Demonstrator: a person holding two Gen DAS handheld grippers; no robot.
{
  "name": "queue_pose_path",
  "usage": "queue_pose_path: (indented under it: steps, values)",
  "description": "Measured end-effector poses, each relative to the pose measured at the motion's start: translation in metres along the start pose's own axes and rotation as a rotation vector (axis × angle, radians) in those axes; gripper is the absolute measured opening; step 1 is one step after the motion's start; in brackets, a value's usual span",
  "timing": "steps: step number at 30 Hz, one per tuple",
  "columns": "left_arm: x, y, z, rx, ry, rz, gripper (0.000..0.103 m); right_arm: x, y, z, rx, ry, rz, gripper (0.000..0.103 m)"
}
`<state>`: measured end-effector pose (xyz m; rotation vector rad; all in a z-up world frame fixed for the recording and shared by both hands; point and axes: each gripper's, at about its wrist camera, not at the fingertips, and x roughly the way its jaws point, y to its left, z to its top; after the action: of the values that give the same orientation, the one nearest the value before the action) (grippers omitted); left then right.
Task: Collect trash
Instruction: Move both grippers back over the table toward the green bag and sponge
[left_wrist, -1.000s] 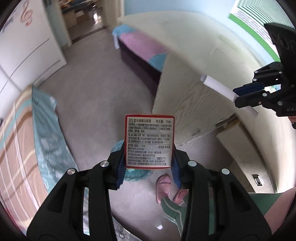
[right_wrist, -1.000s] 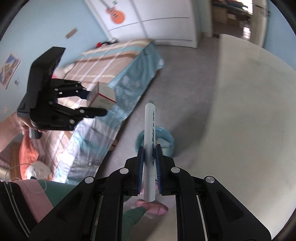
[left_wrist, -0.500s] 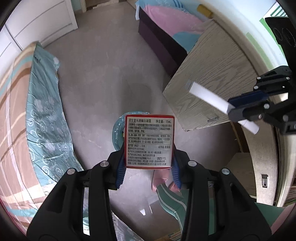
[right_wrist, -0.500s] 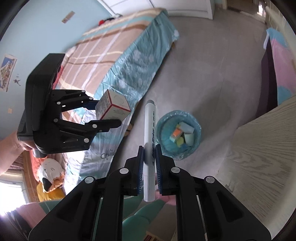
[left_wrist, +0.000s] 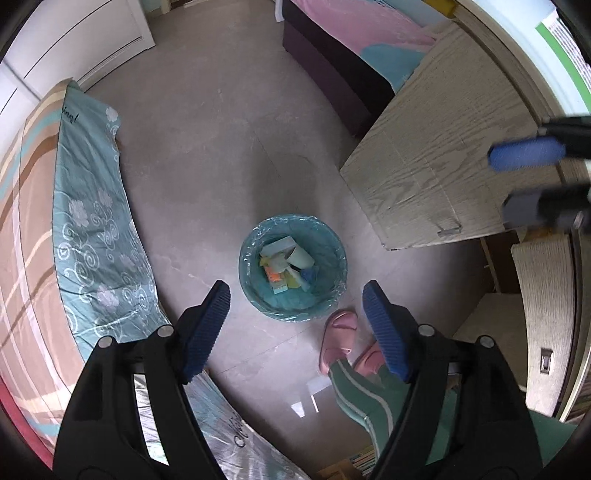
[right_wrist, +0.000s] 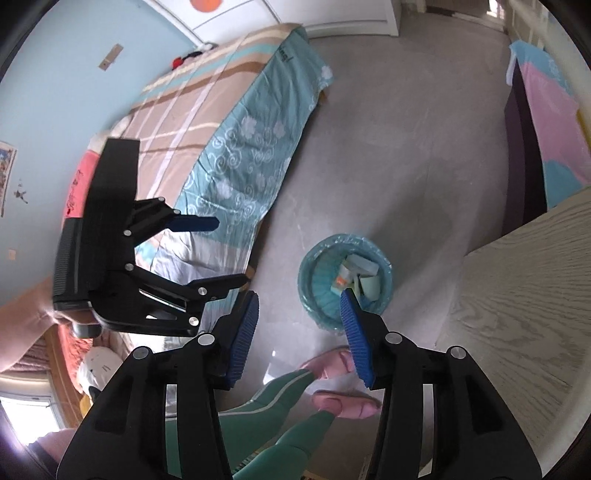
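Observation:
A round bin lined with a teal bag (left_wrist: 293, 266) stands on the grey floor and holds several pieces of trash, among them boxes and paper (left_wrist: 286, 264). My left gripper (left_wrist: 295, 291) hangs straight above the bin, its jaws opening, with nothing between them. In the right wrist view the same bin (right_wrist: 345, 275) sits just ahead of my right gripper (right_wrist: 300, 297), whose jaws are also opening and empty. The left gripper (right_wrist: 225, 251) shows there at the left, the right gripper (left_wrist: 517, 181) at the right edge of the left wrist view. The box and the pen are no longer in the jaws.
A bed with a teal flowered cover (left_wrist: 92, 229) borders the left. A pale wooden desk (left_wrist: 443, 155) stands at the right, a dark bench with pink bedding (left_wrist: 351, 55) beyond it. A person's feet in pink slippers (left_wrist: 338, 339) stand beside the bin.
Both grippers sank over the bin. The left jaws spread and the red-edged box left them. The right jaws spread and the white pen left them.

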<state>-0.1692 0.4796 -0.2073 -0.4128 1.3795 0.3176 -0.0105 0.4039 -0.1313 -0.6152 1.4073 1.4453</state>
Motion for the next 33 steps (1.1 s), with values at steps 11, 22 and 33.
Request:
queue_pose_path:
  steps: [11,22,33]
  values:
    - [-0.052,-0.016,0.013,0.075,-0.100,0.024,0.073,-0.072,-0.003,-0.015,-0.042,-0.113,0.022,0.048]
    - [-0.117,-0.107,0.043,0.275,-0.233,-0.019,0.083,-0.158,-0.024,-0.088,0.008,-0.271,-0.033,0.061]
    - [-0.127,-0.272,0.073,0.638,-0.278,-0.154,0.091,-0.258,-0.084,-0.256,0.290,-0.448,-0.266,0.075]
